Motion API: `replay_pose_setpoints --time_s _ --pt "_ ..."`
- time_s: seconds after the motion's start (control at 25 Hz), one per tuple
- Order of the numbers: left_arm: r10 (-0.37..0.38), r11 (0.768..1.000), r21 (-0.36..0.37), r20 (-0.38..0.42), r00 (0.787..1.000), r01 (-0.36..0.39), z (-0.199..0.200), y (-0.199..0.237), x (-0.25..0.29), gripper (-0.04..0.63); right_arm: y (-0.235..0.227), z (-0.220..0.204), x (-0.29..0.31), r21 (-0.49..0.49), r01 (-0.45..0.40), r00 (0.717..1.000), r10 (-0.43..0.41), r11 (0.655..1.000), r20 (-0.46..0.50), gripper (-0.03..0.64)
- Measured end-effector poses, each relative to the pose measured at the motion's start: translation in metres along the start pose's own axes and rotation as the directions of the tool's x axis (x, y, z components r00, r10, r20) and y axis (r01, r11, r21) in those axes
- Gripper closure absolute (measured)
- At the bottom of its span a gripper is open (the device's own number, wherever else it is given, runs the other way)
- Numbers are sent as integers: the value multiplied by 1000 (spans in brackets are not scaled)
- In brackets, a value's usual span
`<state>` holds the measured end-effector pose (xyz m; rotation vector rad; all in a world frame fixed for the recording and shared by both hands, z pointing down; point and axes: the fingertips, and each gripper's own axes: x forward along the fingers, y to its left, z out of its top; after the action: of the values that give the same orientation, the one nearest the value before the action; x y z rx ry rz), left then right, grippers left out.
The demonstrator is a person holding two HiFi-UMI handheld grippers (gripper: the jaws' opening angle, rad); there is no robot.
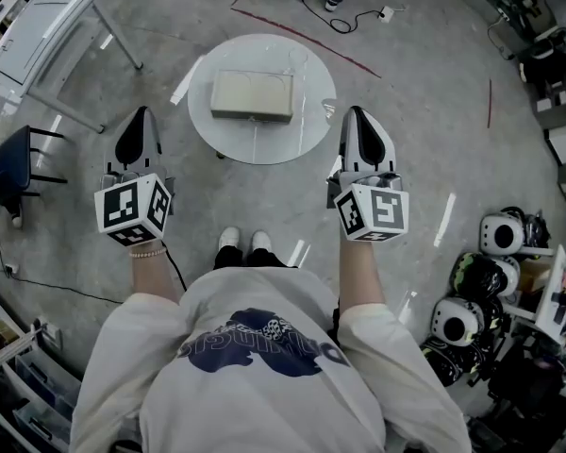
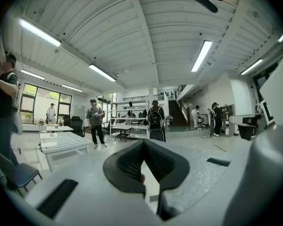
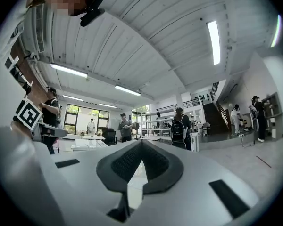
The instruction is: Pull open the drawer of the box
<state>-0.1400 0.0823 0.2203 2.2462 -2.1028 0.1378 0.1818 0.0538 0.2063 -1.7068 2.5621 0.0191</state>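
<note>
On a round glossy white table (image 1: 257, 145), flat rectangular beige box (image 1: 252, 95), smooth-topped.

Open-plan lab hall: a ribbed white ceiling (image 2: 146, 32) with strip lights (image 2: 201, 55) spans a polished grey floor (image 1: 424, 140). People (image 2: 95, 121) stand among white tables (image 2: 61, 142), shelves (image 2: 132, 107) and a staircase (image 2: 181, 119), while helmets (image 1: 500, 234) and cables (image 1: 344, 22) sit at the floor's edge.

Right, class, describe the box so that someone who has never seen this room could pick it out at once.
Find the round white table just ahead of the person's shoes. Near its middle lies the box, a low, flat rectangle. Its beige colour sets it apart from the white tabletop under it.
</note>
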Motion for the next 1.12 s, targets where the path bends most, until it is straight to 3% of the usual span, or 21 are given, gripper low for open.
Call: replay_pose_setpoints --time_s 0.08,0.16,0.2,0.72,1.12 --pt "6 1000 -6 -22 1000 -7 -3 -1 0 588 -4 1 0 5 -11 1000 11 1000 5 620" --pt "10 1000 -13 -43 999 -10 -7 -4 -1 588 -7 1 -1 22 -26 1000 26 999 5 500" --pt "9 1000 -15 -52 999 -9 -9 -7 -2 588 -8 1 -1 27 -32 999 32 999 4 480" --pt "27 999 -42 -101 995 -31 -27 -1 0 508 -7 -13 16 10 -66 998 66 998 -23 480" --pt "-80 996 -50 -155 985 73 -48 18 57 508 -3 -32 45 22 25 999 -24 999 -48 473"
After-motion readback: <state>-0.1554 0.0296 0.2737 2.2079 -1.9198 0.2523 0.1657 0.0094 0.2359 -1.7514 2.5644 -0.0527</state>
